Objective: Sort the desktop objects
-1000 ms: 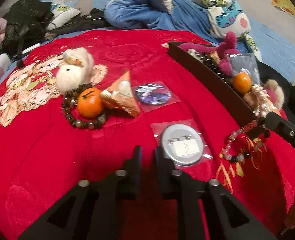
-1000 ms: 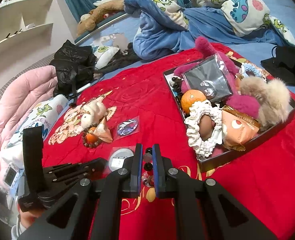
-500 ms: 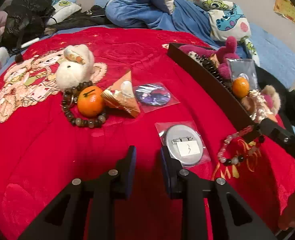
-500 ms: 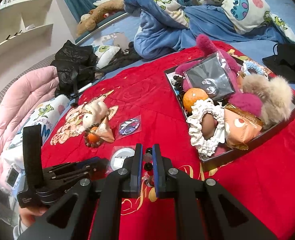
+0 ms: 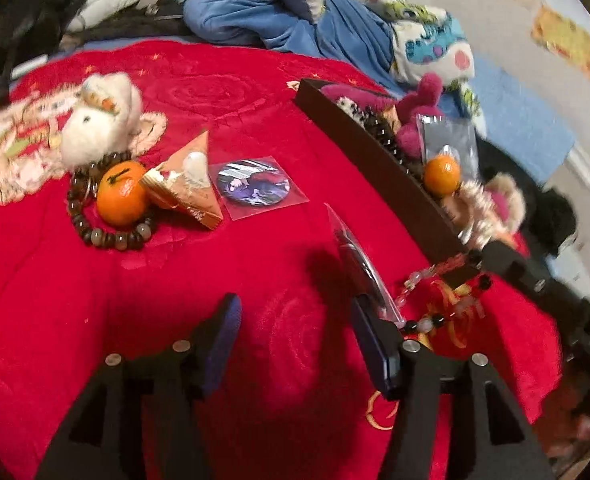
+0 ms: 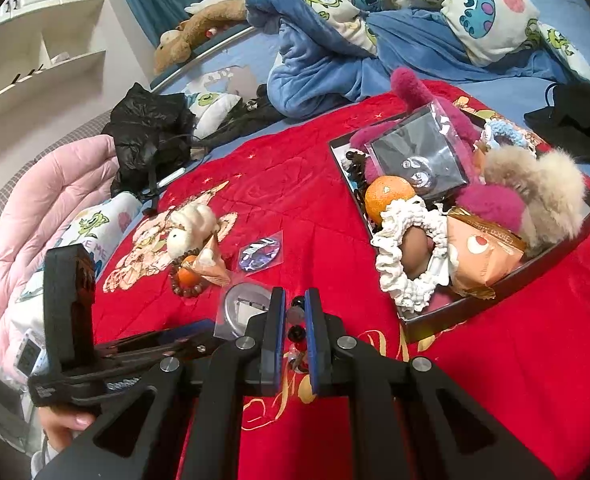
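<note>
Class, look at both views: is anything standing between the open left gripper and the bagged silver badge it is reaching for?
Nothing visible does. The left gripper is open, and the silver badge already leans, tilted, against its right-side finger; only red blanket shows between the fingers.

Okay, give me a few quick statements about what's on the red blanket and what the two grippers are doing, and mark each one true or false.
1. The left gripper is open. True.
2. The right gripper is shut on the bead bracelet. True.
3. The loose orange sits inside the dark bead ring. True.
4. The black tray holds no orange. False: one lies in it.
5. The purple badge is in the tray. False: it lies on the blanket.
</note>
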The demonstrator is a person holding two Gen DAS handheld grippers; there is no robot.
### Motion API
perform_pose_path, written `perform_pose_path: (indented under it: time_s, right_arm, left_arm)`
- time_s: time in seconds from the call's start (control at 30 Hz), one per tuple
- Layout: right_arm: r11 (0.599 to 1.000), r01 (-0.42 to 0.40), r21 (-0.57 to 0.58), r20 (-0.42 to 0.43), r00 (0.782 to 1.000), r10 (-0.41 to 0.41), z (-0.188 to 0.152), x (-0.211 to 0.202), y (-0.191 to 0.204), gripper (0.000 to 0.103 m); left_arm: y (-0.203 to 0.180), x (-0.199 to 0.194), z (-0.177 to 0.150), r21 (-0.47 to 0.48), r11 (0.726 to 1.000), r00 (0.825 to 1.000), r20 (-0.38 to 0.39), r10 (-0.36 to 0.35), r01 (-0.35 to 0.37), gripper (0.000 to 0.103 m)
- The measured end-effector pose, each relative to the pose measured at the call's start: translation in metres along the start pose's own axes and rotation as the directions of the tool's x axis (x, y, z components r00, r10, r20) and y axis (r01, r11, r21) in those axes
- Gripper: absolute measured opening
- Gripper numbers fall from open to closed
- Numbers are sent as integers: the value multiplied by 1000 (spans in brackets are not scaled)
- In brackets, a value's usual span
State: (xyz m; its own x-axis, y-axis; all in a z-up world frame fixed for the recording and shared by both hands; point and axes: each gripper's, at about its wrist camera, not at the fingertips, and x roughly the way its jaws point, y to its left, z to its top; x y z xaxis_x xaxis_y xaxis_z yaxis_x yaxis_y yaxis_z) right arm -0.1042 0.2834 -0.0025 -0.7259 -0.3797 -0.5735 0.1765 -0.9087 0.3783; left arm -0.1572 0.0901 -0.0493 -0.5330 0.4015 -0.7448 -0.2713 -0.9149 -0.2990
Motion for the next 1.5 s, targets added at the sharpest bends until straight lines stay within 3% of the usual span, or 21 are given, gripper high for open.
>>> perform_pose_path:
  time_s: [0.2, 0.5, 0.87, 1.13, 1.5]
  right_arm:
    - [1000, 5, -6, -2, 1000, -5, 0, 1, 0, 10]
    - [1000, 4, 1, 7, 1000, -4, 0, -3, -2, 10]
    - [1000, 2, 5, 66, 998, -2, 8, -24, -6, 10]
    - [1000, 18, -10, 51, 999, -17, 5, -23, -6, 10]
    - [1000, 17, -14, 55, 998, -16, 6, -25, -7, 10]
  left_arm:
    - [-17, 4, -3, 87, 993, 997, 12, 82, -83, 59]
    - [-14, -8, -7, 60, 997, 999, 19, 37, -38, 58]
    - [-20, -11, -9, 62, 997, 999, 29, 36, -38, 59]
    - [-29, -8, -12, 84, 994, 997, 29, 68, -71, 59]
    - [-38, -9, -11, 80, 996, 998, 48, 43, -47, 59]
